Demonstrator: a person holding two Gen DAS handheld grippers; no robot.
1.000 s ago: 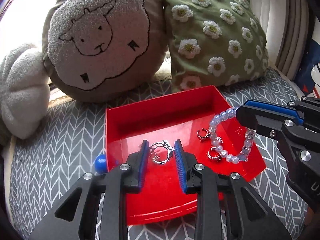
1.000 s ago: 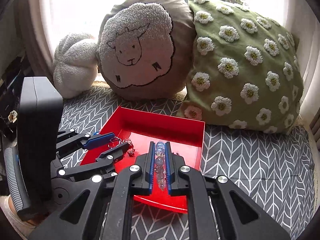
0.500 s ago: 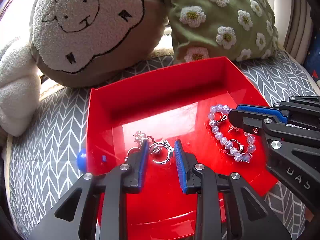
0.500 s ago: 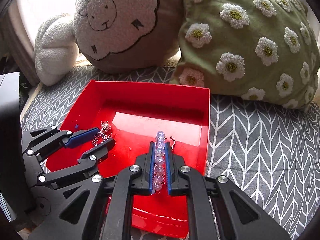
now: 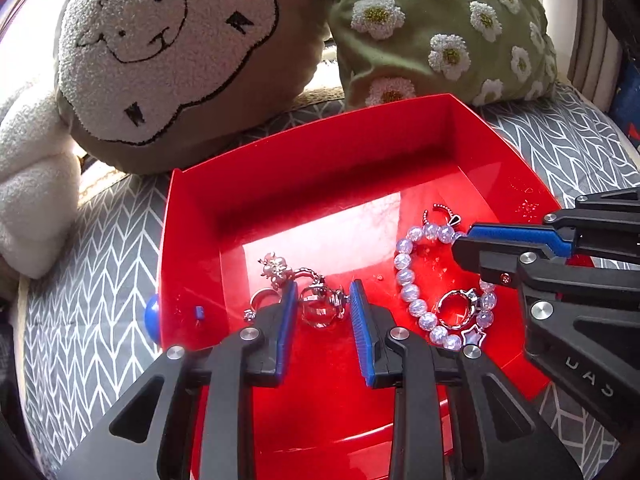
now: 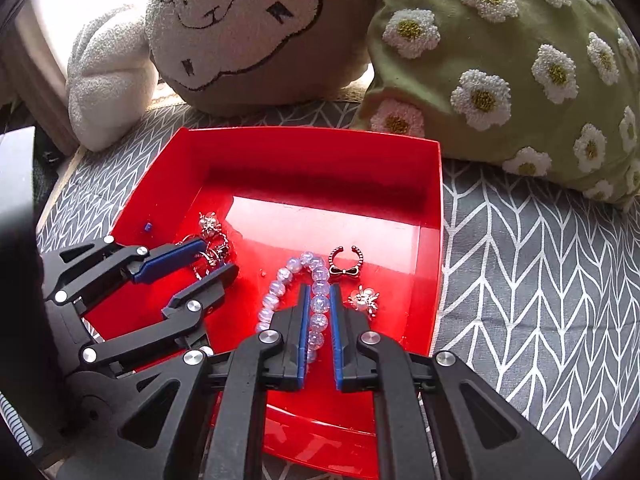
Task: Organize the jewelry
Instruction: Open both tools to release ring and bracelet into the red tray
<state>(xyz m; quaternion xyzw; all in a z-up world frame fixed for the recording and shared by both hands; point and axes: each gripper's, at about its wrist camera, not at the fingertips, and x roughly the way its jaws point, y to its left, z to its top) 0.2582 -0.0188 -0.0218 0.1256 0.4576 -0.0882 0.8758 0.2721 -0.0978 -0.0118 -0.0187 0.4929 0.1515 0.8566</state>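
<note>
A red tray [image 5: 320,148] [image 6: 316,136] lies on the grey patterned cushion. My left gripper [image 5: 323,300] [image 6: 218,258] is low in the tray, its pads closed on a silver ring [image 5: 322,304]. More silver rings [image 5: 276,270] lie just left of it. My right gripper [image 6: 319,304] [image 5: 472,246] has its pads a little apart around a pale blue bead bracelet [image 6: 316,276] [image 5: 408,280] that rests on the tray floor. A black bow ring [image 6: 346,262] and a silver charm [image 6: 362,298] lie to its right.
A sheep cushion [image 5: 160,48], a green daisy cushion [image 5: 432,28] and a white plush cushion [image 5: 28,184] stand behind the tray. A blue ball [image 5: 151,316] lies against the tray's left outer wall.
Both grippers have come down into the tray. The right gripper's pads have parted slightly and the bracelet now rests on the tray floor. The left gripper still holds the ring.
</note>
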